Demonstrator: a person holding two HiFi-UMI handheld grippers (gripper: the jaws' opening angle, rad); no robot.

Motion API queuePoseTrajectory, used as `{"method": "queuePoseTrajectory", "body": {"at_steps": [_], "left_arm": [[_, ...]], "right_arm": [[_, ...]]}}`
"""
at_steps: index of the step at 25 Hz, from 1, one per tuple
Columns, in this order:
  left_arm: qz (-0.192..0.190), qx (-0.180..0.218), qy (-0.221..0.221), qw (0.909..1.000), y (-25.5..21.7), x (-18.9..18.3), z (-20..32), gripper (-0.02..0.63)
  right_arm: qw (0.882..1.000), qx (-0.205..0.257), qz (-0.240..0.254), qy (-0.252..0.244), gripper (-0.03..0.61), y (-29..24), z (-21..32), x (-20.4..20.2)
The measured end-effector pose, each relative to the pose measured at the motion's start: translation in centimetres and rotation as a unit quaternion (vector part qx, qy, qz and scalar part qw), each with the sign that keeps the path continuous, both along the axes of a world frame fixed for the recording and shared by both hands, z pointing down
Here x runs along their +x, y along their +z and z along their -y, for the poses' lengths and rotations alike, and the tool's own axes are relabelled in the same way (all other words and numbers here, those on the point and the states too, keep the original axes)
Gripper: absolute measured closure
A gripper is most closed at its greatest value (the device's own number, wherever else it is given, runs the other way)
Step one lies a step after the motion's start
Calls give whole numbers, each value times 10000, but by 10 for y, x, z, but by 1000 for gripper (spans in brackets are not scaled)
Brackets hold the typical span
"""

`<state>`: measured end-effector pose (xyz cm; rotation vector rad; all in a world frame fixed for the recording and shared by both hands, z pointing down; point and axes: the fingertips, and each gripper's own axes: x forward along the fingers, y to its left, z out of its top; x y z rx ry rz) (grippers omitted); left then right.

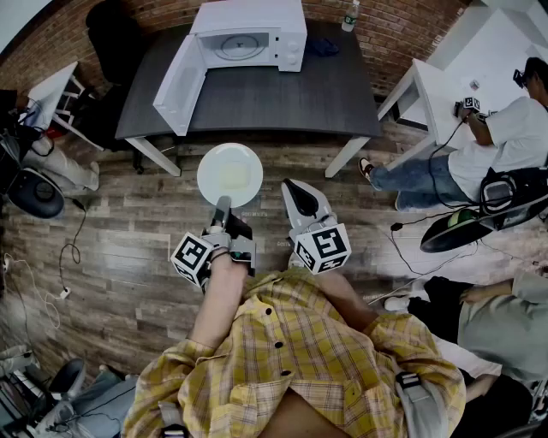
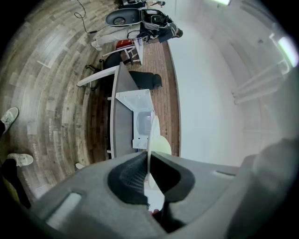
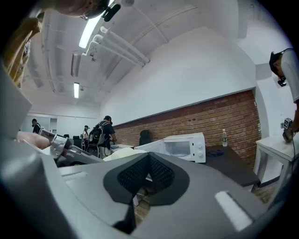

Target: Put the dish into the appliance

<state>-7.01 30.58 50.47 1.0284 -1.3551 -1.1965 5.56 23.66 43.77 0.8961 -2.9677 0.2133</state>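
The dish (image 1: 229, 174) sits at mid-frame over the floor, short of the table (image 1: 274, 98). The left gripper (image 1: 223, 205) is clamped on its near rim. Just right of it, the right gripper (image 1: 295, 190) has its jaws together, empty. The microwave (image 1: 257, 34), at top, stands open. Pickup looks done; carrying the dish inside remains.

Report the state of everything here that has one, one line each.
microwave, on the table, door swung wide open, nothing inside but its turntable.
plate, held by its near rim, not yet in the microwave.
left tongs, shut on the plate's rim.
right tongs, shut, holding nothing.
bottle, upright at the table's far corner.
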Motion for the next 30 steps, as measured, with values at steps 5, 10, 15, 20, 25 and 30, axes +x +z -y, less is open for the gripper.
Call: {"method": "queuePoseTrajectory", "body": {"at_steps": [5,10,15,20,25,30], "left_arm": [[-140,101,-7,9999,-2,7,3,606],[-93,89,-7,9999,-2,6,5,606],[-168,257,-99,9995,-8,20,11,606],[-170,177,-164,9996,-3,34,14,606],[-155,81,-308,9994,-2,52,26,604],[-72,384,-464,9982,-18,70,51,606]], "right_arm": [[10000,12,-22,-53,586,0,1,3],[10000,50,40,-26,585,-6,7,4],[9998,123,131,-122,584,-13,12,15],[9997,26,141,-177,584,-6,20,27],[9993,30,177,-319,584,-9,37,43],[9986,103,206,-470,584,-11,55,61]]}}
